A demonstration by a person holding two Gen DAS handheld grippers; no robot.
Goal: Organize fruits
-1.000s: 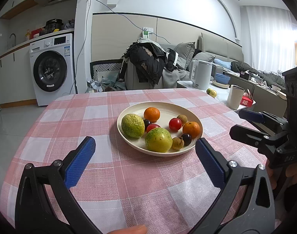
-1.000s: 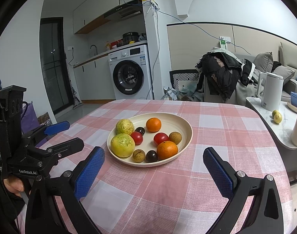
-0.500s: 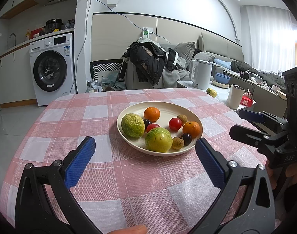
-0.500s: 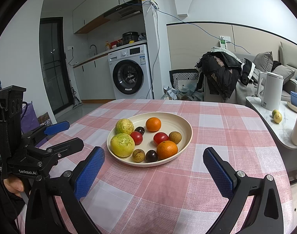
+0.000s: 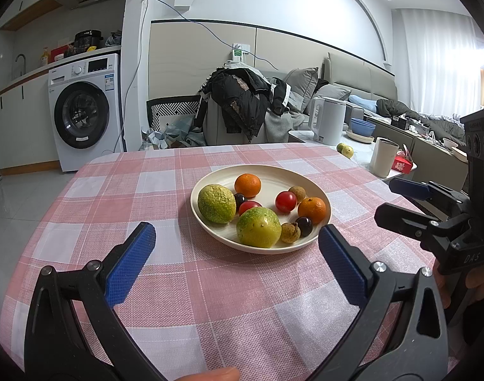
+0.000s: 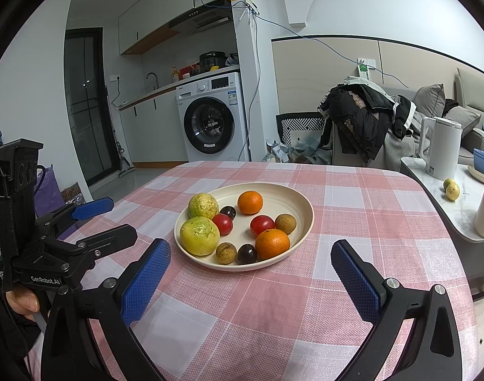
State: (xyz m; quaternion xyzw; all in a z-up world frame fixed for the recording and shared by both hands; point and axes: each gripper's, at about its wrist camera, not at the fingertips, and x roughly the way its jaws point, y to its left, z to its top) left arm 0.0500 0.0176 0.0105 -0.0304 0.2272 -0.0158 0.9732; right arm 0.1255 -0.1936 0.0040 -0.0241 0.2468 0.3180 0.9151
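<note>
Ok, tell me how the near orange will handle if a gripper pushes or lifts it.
The near orange looks round, so a push would probably roll it into the dark plum touching it. Its dimpled peel should grip well against the textured blue pads. It rests by the plate rim, so it might roll off.

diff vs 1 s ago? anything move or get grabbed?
No visible change. Both tongs, left and right, hang open and empty short of the plate, exactly as before. All the fruit lies in the same spots on the plate; nothing taken hold of or let go.
</note>
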